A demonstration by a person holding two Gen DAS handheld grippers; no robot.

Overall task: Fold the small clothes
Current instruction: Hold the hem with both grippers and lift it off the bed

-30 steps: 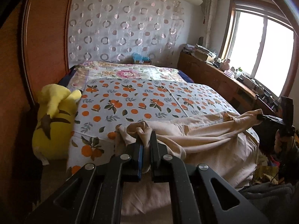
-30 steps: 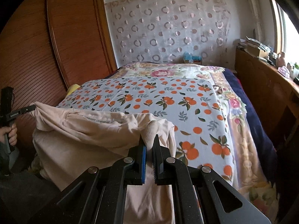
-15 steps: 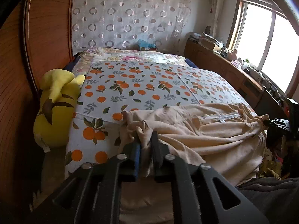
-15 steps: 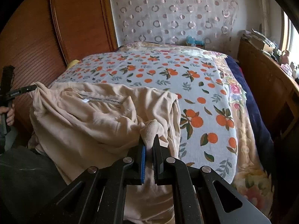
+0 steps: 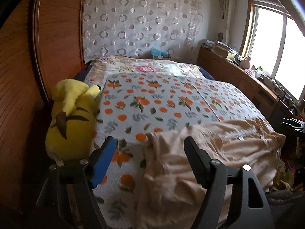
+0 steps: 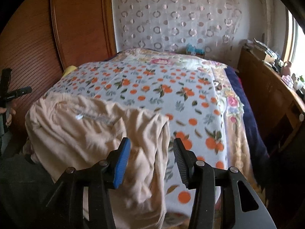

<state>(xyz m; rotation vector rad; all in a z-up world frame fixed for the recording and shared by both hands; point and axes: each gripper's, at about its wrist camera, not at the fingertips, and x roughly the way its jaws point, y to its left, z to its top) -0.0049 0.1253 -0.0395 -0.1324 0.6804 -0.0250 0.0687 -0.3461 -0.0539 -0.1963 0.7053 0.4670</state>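
A second ago both grippers were pinched shut on the beige garment (image 5: 219, 152) and held it up off the bed. Now it has dropped and lies flat on the near end of the bed (image 5: 156, 103), and its near edge hangs down over the side.

The left gripper (image 5: 150, 150) has just been opening its jaws. They stand wide now. The left corner of the garment lies below and between them, but the jaws do not press on it. The blue pad is on the left finger.

The right gripper (image 6: 152, 152) has just been opening its jaws too. They stand about half open. The right edge of the garment hangs down between them, and the jaws do not pinch it.

A small white tag (image 6: 78, 116) shows on the garment, next to a pale strip along the cloth.

The bed has a white blanket with orange fruit and green leaves on it. Past that is a cover with pink flowers (image 5: 146, 69).

A yellow stuffed toy (image 5: 72, 122) sits at the left side of the bed, just beside the garment's end of the blanket, against a brown wooden wardrobe (image 5: 57, 38).

A white curtain with round rings (image 5: 141, 22) hangs on the far wall. A long wooden counter (image 5: 238, 74) with many small things on it runs under a bright window (image 5: 276, 47).
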